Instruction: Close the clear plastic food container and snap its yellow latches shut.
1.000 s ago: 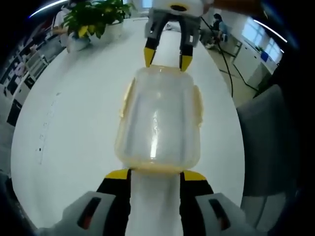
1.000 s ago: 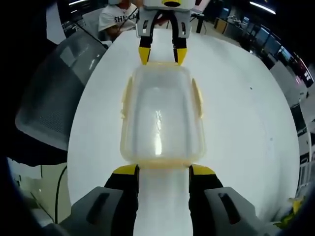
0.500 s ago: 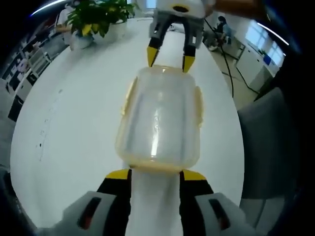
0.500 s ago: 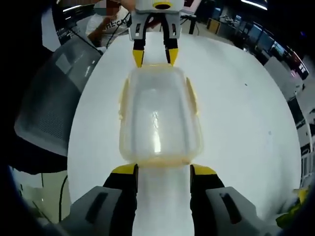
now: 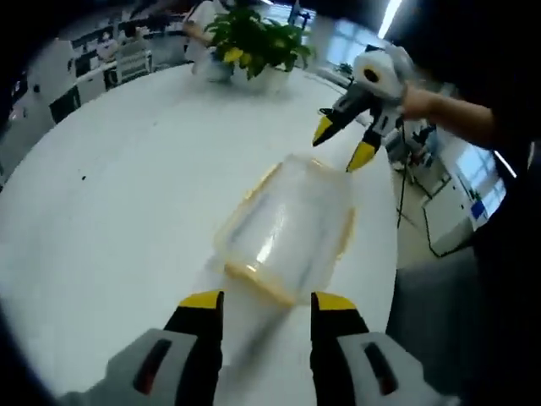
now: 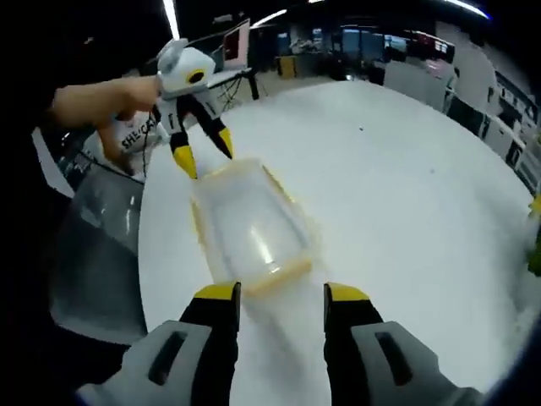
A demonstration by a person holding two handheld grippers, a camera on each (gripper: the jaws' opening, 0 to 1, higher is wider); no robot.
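Note:
The clear plastic food container (image 5: 287, 227) lies on the white round table (image 5: 110, 186) with its lid on. Yellow latches (image 5: 255, 275) line its edges; whether they are snapped down I cannot tell. In the left gripper view my left gripper (image 5: 267, 302) stands open just short of the container's near end, holding nothing. My right gripper (image 5: 342, 144) hangs open above the far end, held by a hand. The right gripper view has the container (image 6: 249, 224) ahead of my open right gripper (image 6: 282, 293), and the left gripper (image 6: 204, 154) open above its far end.
A potted green plant (image 5: 254, 42) stands at the far side of the table. A grey chair (image 6: 93, 254) sits beside the table edge close to the container. A person's hand (image 6: 101, 97) holds the left gripper. Office desks and screens fill the background.
Both grippers have drawn back and lifted from the container's ends, and both views have swung sideways. The container stays on the table.

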